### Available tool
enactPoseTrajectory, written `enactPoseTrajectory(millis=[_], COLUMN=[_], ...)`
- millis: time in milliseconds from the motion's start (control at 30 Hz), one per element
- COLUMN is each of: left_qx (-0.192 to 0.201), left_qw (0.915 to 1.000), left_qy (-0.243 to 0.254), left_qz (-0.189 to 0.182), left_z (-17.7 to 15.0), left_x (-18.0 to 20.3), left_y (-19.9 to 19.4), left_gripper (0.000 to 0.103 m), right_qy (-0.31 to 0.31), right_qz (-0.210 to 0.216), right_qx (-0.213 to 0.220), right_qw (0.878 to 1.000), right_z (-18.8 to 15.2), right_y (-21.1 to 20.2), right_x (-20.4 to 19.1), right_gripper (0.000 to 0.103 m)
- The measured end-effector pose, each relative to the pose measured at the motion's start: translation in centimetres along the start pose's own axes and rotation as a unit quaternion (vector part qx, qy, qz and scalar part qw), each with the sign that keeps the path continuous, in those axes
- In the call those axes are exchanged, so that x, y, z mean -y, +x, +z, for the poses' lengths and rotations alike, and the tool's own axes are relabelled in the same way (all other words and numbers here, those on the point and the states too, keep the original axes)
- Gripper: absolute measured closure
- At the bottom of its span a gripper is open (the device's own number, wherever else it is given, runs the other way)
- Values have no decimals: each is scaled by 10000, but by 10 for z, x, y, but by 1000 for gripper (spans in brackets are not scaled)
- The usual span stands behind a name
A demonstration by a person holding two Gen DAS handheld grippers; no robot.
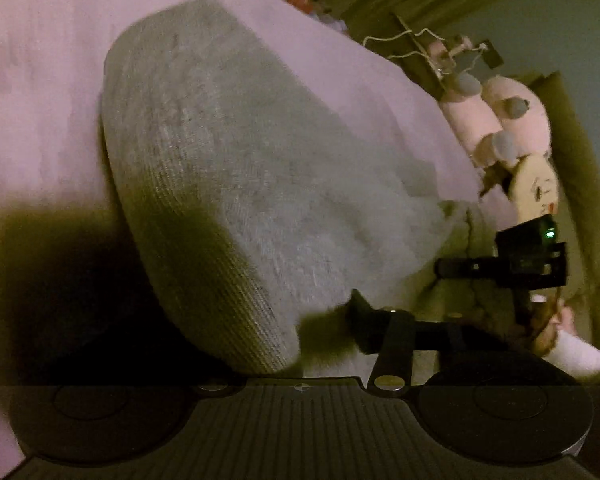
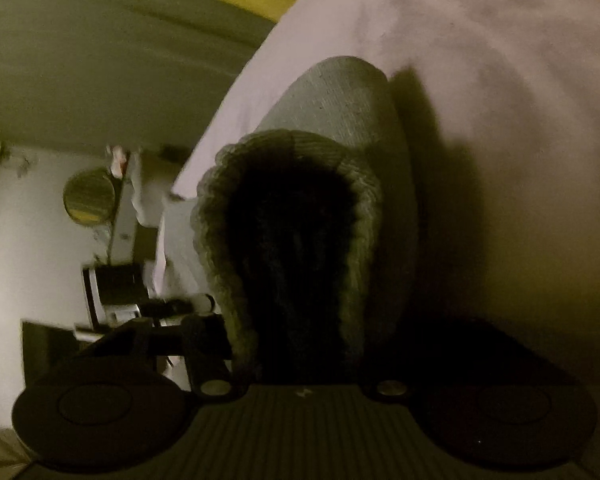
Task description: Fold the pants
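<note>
Grey ribbed pants bunched close before the lens, dark hollow inside the elastic waistband. Pale bedsheet beneath and to the right. Right gripper largely in shadow, jaw position unclear. Round mirror at left, blurred.

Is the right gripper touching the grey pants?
Touching. The right wrist view shows the ribbed edge of the pants bunched between the fingers of the right gripper.

no text, label or number can be read.
</note>
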State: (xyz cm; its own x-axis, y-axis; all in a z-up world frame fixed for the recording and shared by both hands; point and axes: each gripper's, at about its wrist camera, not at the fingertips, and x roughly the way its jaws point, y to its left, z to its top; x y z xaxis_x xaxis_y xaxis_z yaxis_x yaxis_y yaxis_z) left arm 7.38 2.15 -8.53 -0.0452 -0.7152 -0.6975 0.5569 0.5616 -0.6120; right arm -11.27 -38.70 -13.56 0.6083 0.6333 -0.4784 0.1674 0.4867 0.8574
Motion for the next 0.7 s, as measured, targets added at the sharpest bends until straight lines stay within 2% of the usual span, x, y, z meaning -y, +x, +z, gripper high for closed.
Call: enactPoseTrajectory(millis=[167,433,533,700], left_qx=[29,278,452,762], left_qw=[9989,9959,9943,9912], left_qy=[74,584,685,718], left_qz=[452,629,678,805], left_z=[3,11,25,67], left_x=[25,67,72,74], left_y=[-5,-34,-49,-67], left_gripper=[65,68,68,68], right_qy=[-187,-729,-887,-1129], right_qz=[-44,-192,-239,-175], right_qx=[220,417,428,551], right_qw=[9996,9963,9949,9919], right_z=[-12,-19,-9,28], right_y=[-5,-18,-17,-22], right_x=[-27,-80,-97,-118], right_gripper=[51,53,53,53])
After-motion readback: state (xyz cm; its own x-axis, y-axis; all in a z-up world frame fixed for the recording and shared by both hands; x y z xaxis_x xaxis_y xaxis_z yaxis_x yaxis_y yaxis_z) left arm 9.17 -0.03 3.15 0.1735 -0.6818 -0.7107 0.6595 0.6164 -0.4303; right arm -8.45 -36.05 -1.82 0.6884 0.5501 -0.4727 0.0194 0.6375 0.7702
